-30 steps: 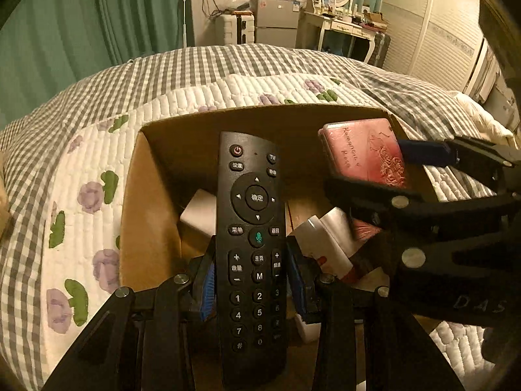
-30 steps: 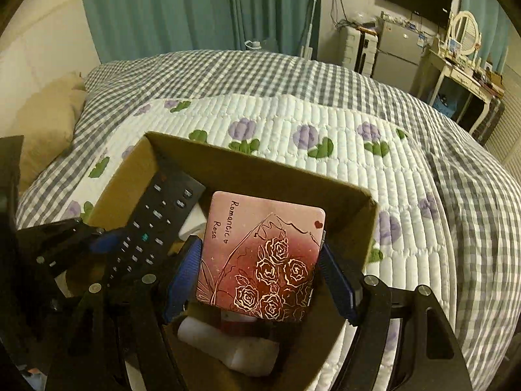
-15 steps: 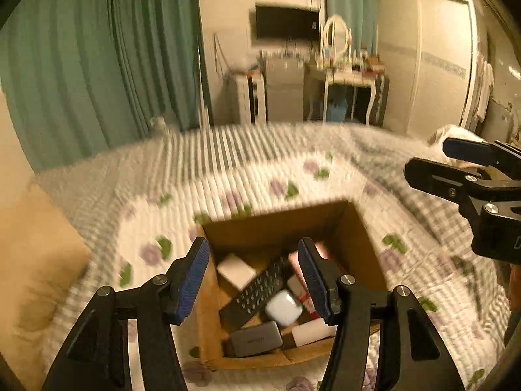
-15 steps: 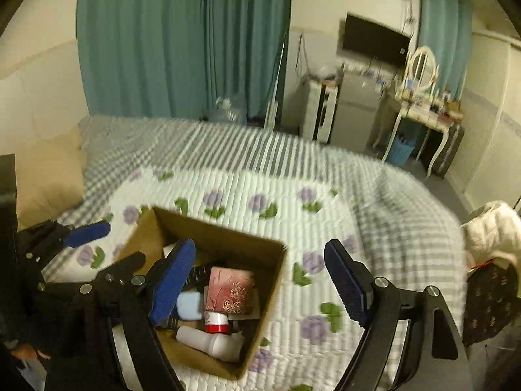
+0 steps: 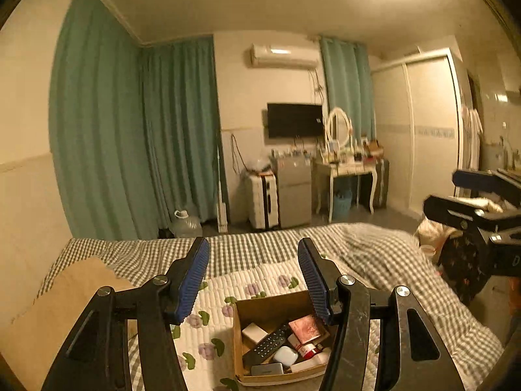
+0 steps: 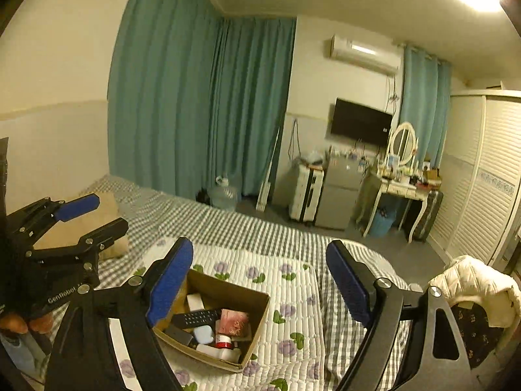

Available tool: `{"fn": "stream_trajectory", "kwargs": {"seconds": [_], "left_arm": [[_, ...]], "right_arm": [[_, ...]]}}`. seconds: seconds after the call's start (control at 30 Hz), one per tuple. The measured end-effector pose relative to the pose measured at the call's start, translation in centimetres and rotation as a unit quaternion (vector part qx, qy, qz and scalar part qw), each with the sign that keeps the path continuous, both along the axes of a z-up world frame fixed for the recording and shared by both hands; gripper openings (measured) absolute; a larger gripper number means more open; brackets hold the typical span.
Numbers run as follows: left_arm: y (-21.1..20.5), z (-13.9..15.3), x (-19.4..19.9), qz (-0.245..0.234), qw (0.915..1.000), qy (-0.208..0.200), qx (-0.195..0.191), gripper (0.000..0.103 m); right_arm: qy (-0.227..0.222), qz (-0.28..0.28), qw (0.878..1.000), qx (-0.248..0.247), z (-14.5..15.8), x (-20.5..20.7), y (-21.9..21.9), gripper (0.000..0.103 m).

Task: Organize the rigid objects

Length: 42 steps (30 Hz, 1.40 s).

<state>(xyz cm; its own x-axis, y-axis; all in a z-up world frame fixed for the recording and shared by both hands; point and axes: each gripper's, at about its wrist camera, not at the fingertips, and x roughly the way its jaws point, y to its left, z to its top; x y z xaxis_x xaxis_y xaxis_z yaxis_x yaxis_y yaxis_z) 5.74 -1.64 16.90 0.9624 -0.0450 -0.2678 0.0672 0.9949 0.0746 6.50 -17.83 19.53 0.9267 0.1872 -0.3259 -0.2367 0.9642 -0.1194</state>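
Both pairs of tongs are held high above the bed, well clear of everything on it. The left tongs (image 5: 253,278) are spread wide, nothing being gripped between the blue ribbed pads (image 5: 192,278). The right tongs (image 6: 260,285) are likewise spread wide and nothing is pinched by them.

Below and ahead of both tongs, an open brown cardboard box (image 5: 242,335) is seen resting on a white quilted blanket printed with purple flowers and green leaves (image 5: 228,286), which is laid over a grey-and-white checked bedcover (image 5: 374,251). The rigid objects are gathered inside the box: a long black remote control (image 5: 265,347) is laid diagonally, with a pink square box decorated with roses (image 5: 306,325) just to its right. A small white cuboid (image 5: 254,332) is placed toward the far left corner, a rounded white case (image 5: 286,355) lies just beside the near end of the remote, and a dark grey flat rectangular device (image 5: 267,369) is set against the near wall. A white bottle with a red band (image 6: 221,345) is seen lying near the right corner.

A tan pillow (image 6: 81,224) is seen to the left of the left tongs. Teal curtains (image 6: 195,107) and a black wall-mounted television (image 6: 361,122) are visible beyond the bed.
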Motion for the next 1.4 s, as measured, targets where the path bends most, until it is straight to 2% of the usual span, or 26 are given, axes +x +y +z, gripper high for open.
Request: {"fn": "stream_trajectory", "kwargs": {"seconds": [0.13, 0.23, 0.37, 0.5, 0.6, 0.7, 0.8, 0.83, 0.9, 0.97, 1.07, 1.17, 1.4], "left_arm": [[0.3, -1.8, -2.0, 0.003, 0.9999, -0.004, -0.013, 0.059], [0.8, -4.1, -2.9, 0.009, 0.9996, -0.003, -0.025, 0.059], [1.6, -8.1, -3.2, 0.026, 0.9986, 0.017, -0.042, 0.059], [2.5, -14.4, -2.5, 0.042, 0.9966, 0.046, -0.054, 0.059], [2.8, -18.9, -2.0, 0.050, 0.9953, 0.063, -0.052, 0.059], [3.0, -21.2, -1.7, 0.060, 0.9952, 0.063, -0.047, 0.059], [3.3, -21.5, -1.4, 0.057, 0.9944, 0.068, -0.058, 0.059], [3.4, -21.4, -1.5, 0.054, 0.9946, 0.066, -0.059, 0.062], [3.1, -21.0, -1.9, 0.057, 0.9953, 0.057, -0.053, 0.078], [3.1, -20.6, -2.6, 0.064, 0.9960, 0.036, -0.050, 0.103], [2.8, -20.5, -2.7, 0.069, 0.9964, 0.024, -0.043, 0.103], [2.8, -20.8, -2.2, 0.080, 0.9956, 0.037, -0.033, 0.103], [3.5, -21.3, -2.0, 0.083, 0.9938, 0.054, -0.050, 0.103]], "right_arm": [[-0.016, -0.007, 1.000, 0.009, -1.6, -2.6, 0.2, 0.086], [-0.017, -0.018, 0.999, 0.023, -4.4, -3.4, 0.1, 0.087], [-0.004, -0.010, 0.999, 0.049, -10.7, -3.1, 0.4, 0.087], [0.016, -0.016, 0.998, 0.059, -17.1, -1.8, 0.6, 0.087], [0.027, -0.037, 0.997, 0.056, -21.1, -0.9, 0.9, 0.087], [0.035, -0.050, 0.997, 0.053, -23.7, -0.7, 1.1, 0.087], [0.021, -0.052, 0.997, 0.048, -23.8, -1.1, 1.0, 0.087], [0.013, -0.051, 0.997, 0.049, -23.6, -1.3, 1.0, 0.087], [0.003, -0.046, 0.998, 0.046, -23.6, -1.6, 1.3, 0.088], [0.001, -0.047, 0.998, 0.040, -23.8, -1.7, 1.5, 0.097], [0.001, -0.054, 0.998, 0.039, -23.8, -1.8, 1.6, 0.103], [0.006, -0.058, 0.997, 0.042, -23.8, -1.6, 1.3, 0.103], [0.014, -0.063, 0.997, 0.044, -24.1, -1.3, 1.1, 0.103]]}}
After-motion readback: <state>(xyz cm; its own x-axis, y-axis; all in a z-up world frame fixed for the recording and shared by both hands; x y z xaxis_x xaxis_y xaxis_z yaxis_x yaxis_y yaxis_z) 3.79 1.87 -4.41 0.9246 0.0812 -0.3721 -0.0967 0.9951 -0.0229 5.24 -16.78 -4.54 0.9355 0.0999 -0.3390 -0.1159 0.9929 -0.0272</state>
